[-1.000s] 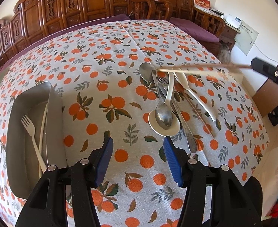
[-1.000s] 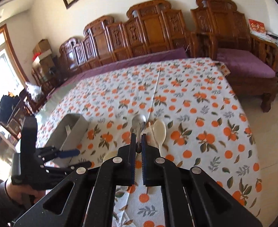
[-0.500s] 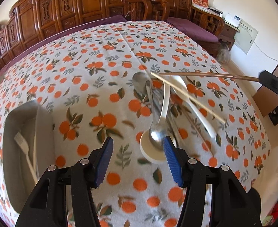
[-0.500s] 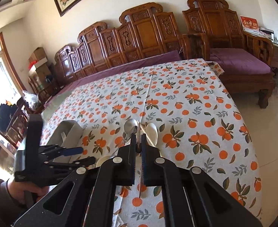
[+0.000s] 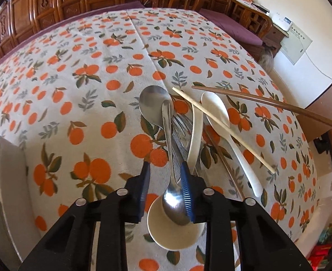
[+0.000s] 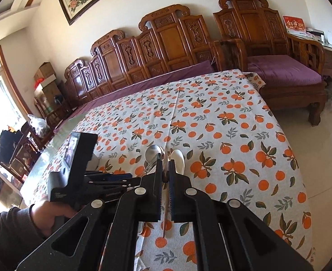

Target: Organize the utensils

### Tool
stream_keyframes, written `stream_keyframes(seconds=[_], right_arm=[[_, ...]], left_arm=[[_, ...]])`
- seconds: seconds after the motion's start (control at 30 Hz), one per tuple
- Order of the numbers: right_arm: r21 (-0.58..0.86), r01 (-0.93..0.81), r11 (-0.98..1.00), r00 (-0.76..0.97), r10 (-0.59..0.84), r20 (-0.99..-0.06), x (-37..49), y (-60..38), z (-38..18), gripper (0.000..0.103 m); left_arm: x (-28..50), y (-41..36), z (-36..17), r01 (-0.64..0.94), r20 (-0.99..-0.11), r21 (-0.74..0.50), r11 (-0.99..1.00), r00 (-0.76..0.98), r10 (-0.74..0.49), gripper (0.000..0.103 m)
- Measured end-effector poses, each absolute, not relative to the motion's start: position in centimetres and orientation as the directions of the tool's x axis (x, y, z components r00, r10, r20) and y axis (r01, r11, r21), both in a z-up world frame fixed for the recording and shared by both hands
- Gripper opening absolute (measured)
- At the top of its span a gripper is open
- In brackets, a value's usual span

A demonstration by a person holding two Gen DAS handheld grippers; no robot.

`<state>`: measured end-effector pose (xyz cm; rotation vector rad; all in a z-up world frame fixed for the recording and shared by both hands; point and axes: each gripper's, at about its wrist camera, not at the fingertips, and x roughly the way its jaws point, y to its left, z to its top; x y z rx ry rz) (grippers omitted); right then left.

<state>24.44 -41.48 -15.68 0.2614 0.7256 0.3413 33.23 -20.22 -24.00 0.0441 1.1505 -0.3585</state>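
Steel, slick and stiff: the small spoon (image 5: 174,194) sits between the closing left hand-held gripper (image 5: 164,185), pads seemingly not yet pressing. Best pinched at its thin neck. The right hand-held gripper (image 6: 165,176) is clenched on a brown chopstick (image 5: 279,106).

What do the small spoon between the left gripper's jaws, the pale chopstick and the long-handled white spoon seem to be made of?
Small spoon: polished metal, likely stainless steel; its bowl mirrors the light. Pale chopstick: matte light wood or bamboo, uniform tan, no gloss. White spoon: smooth cream plastic or melamine, possibly ceramic; soft sheen leaves it open.
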Motion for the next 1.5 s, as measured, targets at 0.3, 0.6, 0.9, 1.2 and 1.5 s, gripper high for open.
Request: stream_keyframes(seconds=[0.3,0.6,0.9,1.2,1.5], right_arm=[[0.345,-0.218,0.913,0.692,0.394,-0.605,24.4,-41.2,-16.1,0.006],[0.325,-0.246,0.913,0.693,0.400,-0.599,24.0,-39.8,-15.4,0.006],[0.297,-0.294,0.909,0.700,0.416,-0.580,23.3,-37.8,-13.7,0.006],[0.251,-0.362,0.898,0.694,0.440,-0.570,21.8,-34.2,-12.1,0.006],[0.203,-0.419,0.885,0.684,0.454,-0.570,20.3,-31.1,-10.9,0.006]], left_arm=[[33.9,-20.1,-24.9,0.292,-0.900,-0.189,0.938,0.329,-0.284,0.002],[32.0,-18.8,-22.3,0.320,-0.882,-0.139,0.937,0.390,-0.264,0.001],[29.7,-15.5,-18.6,0.304,-0.857,-0.088,0.949,0.463,-0.228,0.001],[26.8,-10.4,-15.9,0.255,-0.835,-0.053,0.966,0.519,-0.183,0.001],[25.5,-5.6,-15.7,0.204,-0.831,-0.047,0.978,0.535,-0.151,0.001]])
